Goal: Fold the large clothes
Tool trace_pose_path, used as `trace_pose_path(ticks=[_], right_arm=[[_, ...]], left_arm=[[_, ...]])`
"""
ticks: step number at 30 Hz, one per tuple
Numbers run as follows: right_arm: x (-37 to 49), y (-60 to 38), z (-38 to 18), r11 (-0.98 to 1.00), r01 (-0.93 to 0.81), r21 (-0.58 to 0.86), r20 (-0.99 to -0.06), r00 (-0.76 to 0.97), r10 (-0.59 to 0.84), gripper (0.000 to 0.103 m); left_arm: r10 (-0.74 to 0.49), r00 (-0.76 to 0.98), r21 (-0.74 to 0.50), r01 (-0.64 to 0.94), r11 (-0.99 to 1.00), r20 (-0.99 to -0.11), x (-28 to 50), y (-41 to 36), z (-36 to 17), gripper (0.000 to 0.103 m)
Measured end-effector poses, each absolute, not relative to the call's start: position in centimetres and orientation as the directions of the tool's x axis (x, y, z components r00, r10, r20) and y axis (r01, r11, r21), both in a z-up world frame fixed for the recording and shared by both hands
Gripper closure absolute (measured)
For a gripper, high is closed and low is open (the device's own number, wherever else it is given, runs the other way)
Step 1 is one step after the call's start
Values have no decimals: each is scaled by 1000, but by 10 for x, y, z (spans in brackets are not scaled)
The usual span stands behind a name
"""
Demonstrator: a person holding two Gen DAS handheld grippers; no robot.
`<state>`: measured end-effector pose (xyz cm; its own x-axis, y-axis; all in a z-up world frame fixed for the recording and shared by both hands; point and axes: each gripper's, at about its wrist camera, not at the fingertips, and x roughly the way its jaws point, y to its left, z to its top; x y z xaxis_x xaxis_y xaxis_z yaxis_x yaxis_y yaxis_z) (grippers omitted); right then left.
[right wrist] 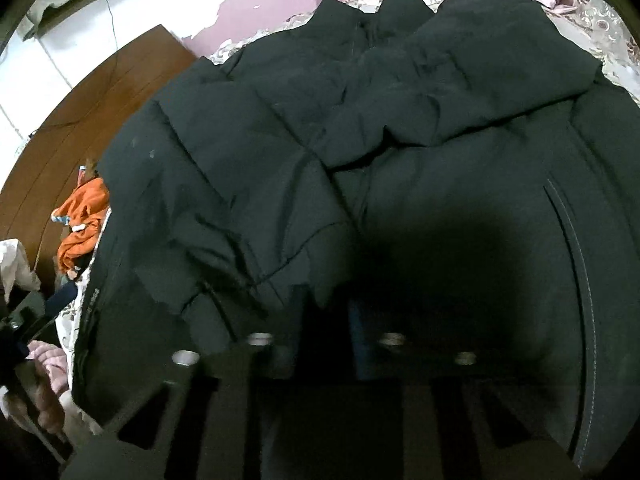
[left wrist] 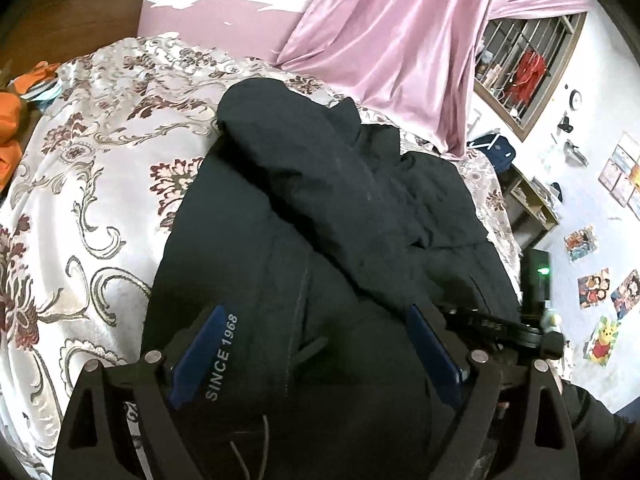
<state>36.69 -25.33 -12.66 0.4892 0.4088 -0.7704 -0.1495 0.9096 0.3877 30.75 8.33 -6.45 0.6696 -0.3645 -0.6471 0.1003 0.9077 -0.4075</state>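
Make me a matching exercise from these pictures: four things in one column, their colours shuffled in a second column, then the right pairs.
Things:
1. jacket
2. curtain
3. bedspread
4. bundle of clothes by the headboard

Colours:
A. orange
B. cream with dark red flowers
C. black
D. pink

Pairs: 1-C, 2-D, 3-B, 4-A

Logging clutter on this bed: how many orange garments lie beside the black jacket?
1 visible: an orange garment bunched at the bed's edge by the wooden headboard, left of the jacket. Others may be hidden underneath.
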Motion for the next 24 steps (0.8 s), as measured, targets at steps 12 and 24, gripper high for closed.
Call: trace_pose_path(ticks=[12,24], right_arm=[[361,-315,28,985,-164,60,-536,827,170,98],[456,-368,15,988,81,-128,-593,793,-142,97]], left_arm=[[-316,716,-325,131,937,-622,333,74,-39,12],[-194,753,-200,85,976,-629,440,39,-22,12]])
